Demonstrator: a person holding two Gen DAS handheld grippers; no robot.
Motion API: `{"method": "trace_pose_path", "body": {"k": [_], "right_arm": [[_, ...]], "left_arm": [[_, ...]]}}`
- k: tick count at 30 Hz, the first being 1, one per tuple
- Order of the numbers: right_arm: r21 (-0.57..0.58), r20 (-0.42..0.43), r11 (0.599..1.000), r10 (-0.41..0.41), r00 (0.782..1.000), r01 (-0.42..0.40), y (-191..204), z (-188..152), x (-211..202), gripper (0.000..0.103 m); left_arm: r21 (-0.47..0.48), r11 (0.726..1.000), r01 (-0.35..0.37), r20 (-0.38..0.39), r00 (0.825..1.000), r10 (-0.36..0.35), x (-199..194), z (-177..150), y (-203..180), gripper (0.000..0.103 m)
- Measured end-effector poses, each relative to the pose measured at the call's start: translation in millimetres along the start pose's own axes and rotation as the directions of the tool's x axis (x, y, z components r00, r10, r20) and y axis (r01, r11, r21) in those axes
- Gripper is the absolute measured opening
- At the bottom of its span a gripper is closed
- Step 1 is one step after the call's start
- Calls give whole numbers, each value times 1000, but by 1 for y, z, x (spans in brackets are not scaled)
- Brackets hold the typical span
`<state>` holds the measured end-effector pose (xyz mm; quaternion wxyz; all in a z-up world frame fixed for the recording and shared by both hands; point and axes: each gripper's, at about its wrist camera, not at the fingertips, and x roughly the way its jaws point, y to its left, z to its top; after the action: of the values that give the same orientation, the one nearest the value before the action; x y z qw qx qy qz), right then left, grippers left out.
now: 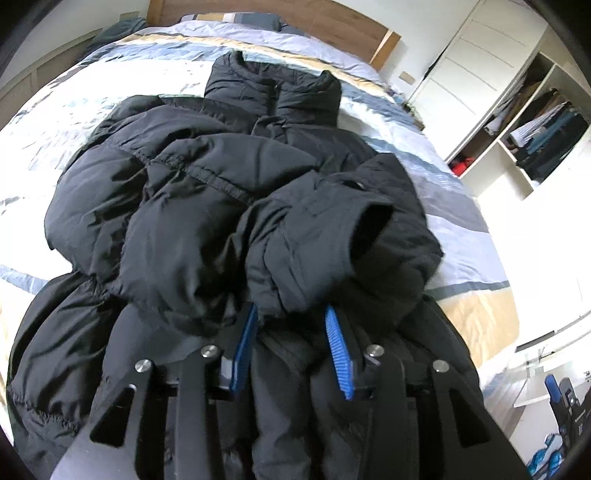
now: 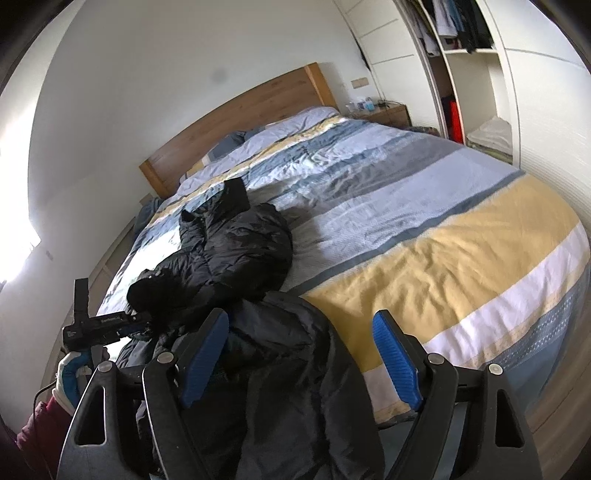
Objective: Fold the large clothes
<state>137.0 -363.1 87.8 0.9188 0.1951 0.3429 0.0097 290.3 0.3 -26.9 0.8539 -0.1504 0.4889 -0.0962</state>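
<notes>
A black puffer jacket (image 1: 192,192) lies on the striped bed (image 1: 461,236), collar toward the headboard, both sleeves folded across its front. My left gripper (image 1: 291,317) is open right at the cuff of one sleeve (image 1: 314,240), its blue pads on either side of the fabric edge. In the right wrist view the jacket (image 2: 236,254) lies at the left of the bed (image 2: 443,240), its hem (image 2: 291,369) hanging over the bed's edge. My right gripper (image 2: 301,325) is open wide above that hem, holding nothing. The left gripper (image 2: 99,325) shows there at the jacket's left side.
A wooden headboard (image 1: 295,18) stands at the far end. An open white wardrobe (image 1: 517,122) with clothes is to the right of the bed. A bedside table (image 2: 384,112) stands by the headboard. A wide stretch of bedcover lies bare right of the jacket.
</notes>
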Motion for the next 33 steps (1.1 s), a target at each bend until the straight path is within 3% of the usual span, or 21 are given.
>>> {"method": "trace_pose_path", "body": {"k": [7, 16, 20, 26, 30, 33], "right_arm": [[-86, -31, 996, 19, 999, -22, 37, 0, 3, 82], [-219, -150, 972, 55, 987, -87, 107, 2, 61, 82], [-323, -215, 933, 92, 972, -160, 165, 9, 101, 81], [-461, -292, 831, 190, 937, -312, 268, 21, 160, 81], [-495, -341, 775, 243, 908, -393, 317, 21, 196, 81], [-489, -385, 756, 260, 886, -435, 336, 15, 226, 81]], "left_arm": [[1, 1000, 27, 39, 999, -27, -37, -14, 25, 37], [-81, 996, -32, 96, 995, 39, -75, 3, 115, 37], [-110, 991, -76, 105, 991, 87, -78, 20, 147, 37], [-133, 985, -110, 109, 986, 125, -72, 51, 175, 37], [-119, 985, -126, 103, 985, 139, -61, 73, 177, 37], [-103, 985, -140, 85, 985, 149, -44, 85, 174, 37]]}}
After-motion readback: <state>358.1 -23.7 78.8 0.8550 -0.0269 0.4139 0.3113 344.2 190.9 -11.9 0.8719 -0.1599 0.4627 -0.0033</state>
